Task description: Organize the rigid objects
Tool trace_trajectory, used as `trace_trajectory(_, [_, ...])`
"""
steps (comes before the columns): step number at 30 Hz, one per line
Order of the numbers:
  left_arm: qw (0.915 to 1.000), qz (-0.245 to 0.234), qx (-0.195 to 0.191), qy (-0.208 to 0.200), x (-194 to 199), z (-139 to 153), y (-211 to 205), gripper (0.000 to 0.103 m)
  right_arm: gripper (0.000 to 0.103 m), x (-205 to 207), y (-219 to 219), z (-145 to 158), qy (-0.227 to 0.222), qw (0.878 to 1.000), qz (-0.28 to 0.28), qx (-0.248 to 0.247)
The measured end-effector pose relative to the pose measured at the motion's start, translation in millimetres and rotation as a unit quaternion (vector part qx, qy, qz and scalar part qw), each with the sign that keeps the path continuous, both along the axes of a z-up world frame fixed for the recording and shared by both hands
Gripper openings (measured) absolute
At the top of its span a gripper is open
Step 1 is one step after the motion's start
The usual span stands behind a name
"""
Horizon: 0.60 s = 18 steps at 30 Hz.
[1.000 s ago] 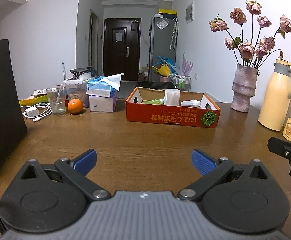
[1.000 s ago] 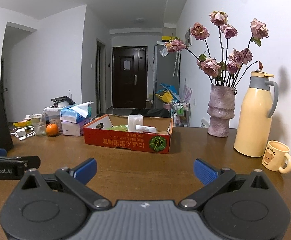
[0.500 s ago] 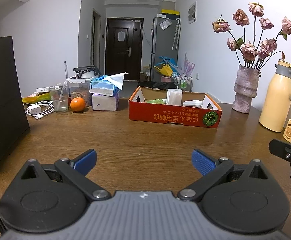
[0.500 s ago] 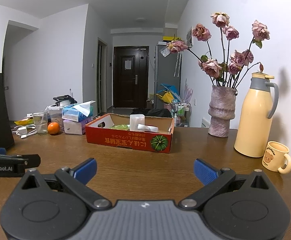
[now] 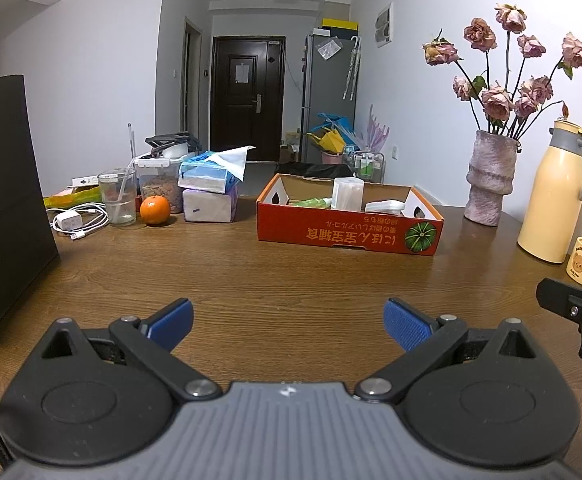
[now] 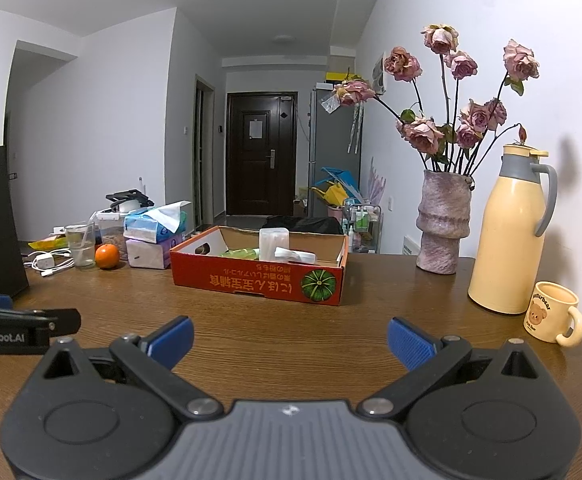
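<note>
A red cardboard box (image 5: 347, 234) (image 6: 257, 282) with a pumpkin print stands mid-table. It holds a white translucent container (image 5: 347, 193) (image 6: 273, 243), a green item (image 5: 311, 202) and a white flat item (image 5: 385, 206). My left gripper (image 5: 287, 322) is open and empty, held over the brown table well in front of the box. My right gripper (image 6: 289, 338) is open and empty, also in front of the box. Each gripper shows at the edge of the other's view.
An orange (image 5: 155, 209), a glass (image 5: 117, 197), a charger with cable (image 5: 75, 222), tissue packs (image 5: 209, 192) and a food jar (image 5: 159, 184) stand at back left. A black bag (image 5: 5, 200) stands left. A vase (image 5: 490, 178), a yellow thermos (image 5: 557, 196) and a mug (image 6: 553, 314) stand right.
Both grippers have risen slightly and tilted up, so the table objects sit lower in the views. Both stay open.
</note>
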<state>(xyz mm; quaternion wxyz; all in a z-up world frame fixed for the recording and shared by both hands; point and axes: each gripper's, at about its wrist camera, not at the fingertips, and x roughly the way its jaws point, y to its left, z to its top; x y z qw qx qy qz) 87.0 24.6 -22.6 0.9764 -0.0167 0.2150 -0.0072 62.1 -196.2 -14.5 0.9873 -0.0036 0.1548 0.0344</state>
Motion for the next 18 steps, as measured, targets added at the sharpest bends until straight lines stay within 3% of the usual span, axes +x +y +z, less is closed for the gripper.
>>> trace_trajectory(18, [1.0000, 0.003, 0.002, -0.001, -1.2, 1.5, 0.8, 0.103, 0.103, 0.2, 0.1, 0.2, 0.000, 1.000, 0.000, -0.001])
